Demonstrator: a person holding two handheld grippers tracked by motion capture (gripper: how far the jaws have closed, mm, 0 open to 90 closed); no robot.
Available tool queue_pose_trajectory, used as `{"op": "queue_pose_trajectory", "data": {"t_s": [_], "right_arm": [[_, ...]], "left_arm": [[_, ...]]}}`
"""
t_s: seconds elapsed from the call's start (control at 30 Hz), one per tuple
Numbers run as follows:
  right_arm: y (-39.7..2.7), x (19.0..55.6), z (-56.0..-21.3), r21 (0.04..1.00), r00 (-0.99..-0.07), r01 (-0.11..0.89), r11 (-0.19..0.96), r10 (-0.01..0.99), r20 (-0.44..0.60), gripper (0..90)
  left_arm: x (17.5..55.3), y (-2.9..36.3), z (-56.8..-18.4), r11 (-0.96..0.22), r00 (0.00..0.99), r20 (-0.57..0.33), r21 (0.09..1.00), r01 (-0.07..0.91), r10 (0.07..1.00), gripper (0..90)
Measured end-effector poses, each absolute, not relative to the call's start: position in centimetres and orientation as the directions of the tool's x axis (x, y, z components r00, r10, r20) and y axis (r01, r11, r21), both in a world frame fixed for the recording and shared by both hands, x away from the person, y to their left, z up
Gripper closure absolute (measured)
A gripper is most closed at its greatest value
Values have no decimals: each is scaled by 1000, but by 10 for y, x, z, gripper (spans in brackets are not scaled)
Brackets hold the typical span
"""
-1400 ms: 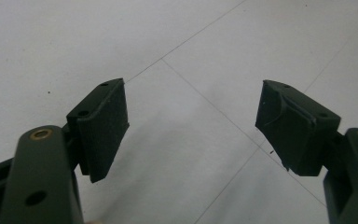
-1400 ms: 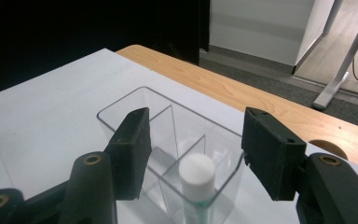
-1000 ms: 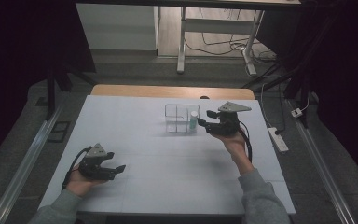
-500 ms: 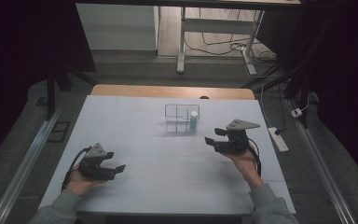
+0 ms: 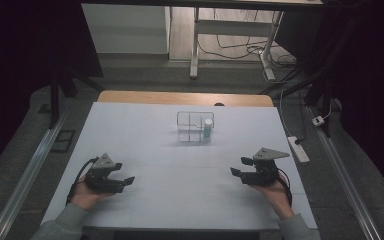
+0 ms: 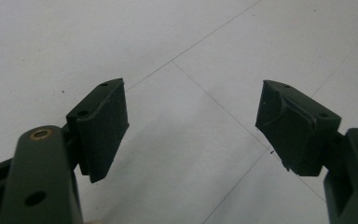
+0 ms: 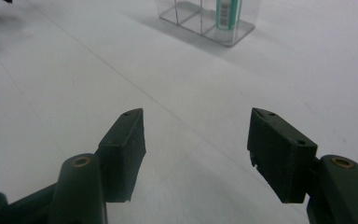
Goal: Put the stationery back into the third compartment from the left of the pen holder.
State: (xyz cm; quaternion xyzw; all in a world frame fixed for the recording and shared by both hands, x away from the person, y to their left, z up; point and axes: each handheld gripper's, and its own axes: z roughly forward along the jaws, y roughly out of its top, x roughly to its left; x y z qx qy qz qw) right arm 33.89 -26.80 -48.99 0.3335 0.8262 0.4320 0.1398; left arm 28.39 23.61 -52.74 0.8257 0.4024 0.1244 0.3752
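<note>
Jaws of my right gripper (image 5: 236,166) have just been opening, holding nothing. I'm keeping it low, well apart from the organizer (image 5: 195,127), where the tube (image 5: 208,129) is probably standing upright.

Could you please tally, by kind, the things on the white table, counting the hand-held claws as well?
Clear compartment organiser: 1
White tube with green label, standing in the organiser: 1
Black claws, left and right, both open and holding nothing: 2
Total: 4
</note>
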Motion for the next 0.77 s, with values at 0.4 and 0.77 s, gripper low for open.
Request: {"op": "queue_pose_trajectory", "data": {"t_s": [0.4,0.77], "right_arm": [[-298,323,-498,806,-717,445,390,694,60,350],[-295,322,-500,799,-721,446,403,691,54,318]], "left_arm": [[284,237,-527,-393,643,-94,722,569,760,247],[283,237,-527,-392,639,-90,721,570,764,245]]}}
